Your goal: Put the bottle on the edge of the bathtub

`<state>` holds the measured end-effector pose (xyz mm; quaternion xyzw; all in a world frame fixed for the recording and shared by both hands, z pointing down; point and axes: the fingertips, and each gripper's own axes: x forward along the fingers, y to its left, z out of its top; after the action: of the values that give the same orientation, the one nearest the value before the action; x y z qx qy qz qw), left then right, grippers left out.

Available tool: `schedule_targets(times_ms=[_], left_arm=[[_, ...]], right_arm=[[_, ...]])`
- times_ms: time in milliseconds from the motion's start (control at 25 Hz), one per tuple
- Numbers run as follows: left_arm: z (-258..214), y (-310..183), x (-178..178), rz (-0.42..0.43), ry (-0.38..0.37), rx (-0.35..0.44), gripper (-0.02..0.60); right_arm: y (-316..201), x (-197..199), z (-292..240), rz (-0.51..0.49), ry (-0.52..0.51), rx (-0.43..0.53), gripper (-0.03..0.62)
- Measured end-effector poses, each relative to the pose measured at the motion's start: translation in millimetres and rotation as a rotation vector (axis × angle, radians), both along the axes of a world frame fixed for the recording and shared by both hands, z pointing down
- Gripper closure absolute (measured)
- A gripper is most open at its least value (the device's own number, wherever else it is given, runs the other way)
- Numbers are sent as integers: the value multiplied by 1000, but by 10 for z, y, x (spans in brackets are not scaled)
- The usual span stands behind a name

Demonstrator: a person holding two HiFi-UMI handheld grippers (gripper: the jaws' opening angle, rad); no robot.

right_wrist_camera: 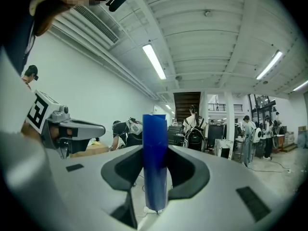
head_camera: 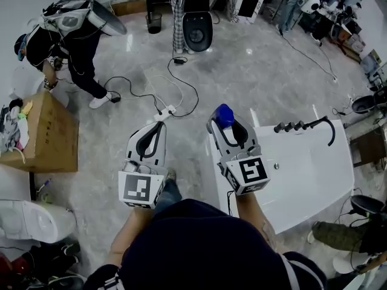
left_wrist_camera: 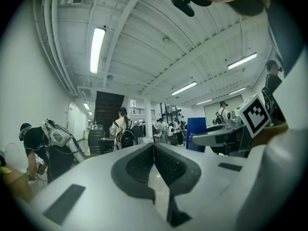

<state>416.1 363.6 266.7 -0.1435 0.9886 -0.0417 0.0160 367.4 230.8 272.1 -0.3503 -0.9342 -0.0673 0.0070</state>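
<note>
While the bottle [head_camera: 224,115] is in hand, the placing is not yet done. The right tool [head_camera: 227,128] is clamped on it, the blue body upright between the pads with its top standing clear above the jaws. It hangs in the air just beside the bathtub's [head_camera: 314,180] left rim, touching nothing else. The left tool [head_camera: 157,128] has its jaws closed together with nothing between them, and it is held over the floor, apart from the tub.

Judgement: the pick-up is complete. Carrying over the rim, setting down and letting go remain.

Limits of view:
- From the head view, only the bottle's top shows; the tool covers the rest.
- No label or cap detail can be read.
- Both tool views tilt up toward the ceiling and show no tub.
- The tub is washed out white, so rim and basin are hard to separate.
- The person's head hides its near corner.
</note>
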Motion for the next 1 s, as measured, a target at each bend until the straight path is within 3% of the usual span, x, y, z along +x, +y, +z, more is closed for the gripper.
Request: schedule_targets(times_ms=[240,440,1000], left_arm=[[-13,516,-900,76,-12,-15,557],[80,786,-1464,122,-15,-3,557],[358,823,-2230,226,50,45,557]], right_arm=[[430,-851,20,74,17,-7,431],[590,-1280,84,129,19,-24,431],[485,-1887,332,253,93,-5,431]])
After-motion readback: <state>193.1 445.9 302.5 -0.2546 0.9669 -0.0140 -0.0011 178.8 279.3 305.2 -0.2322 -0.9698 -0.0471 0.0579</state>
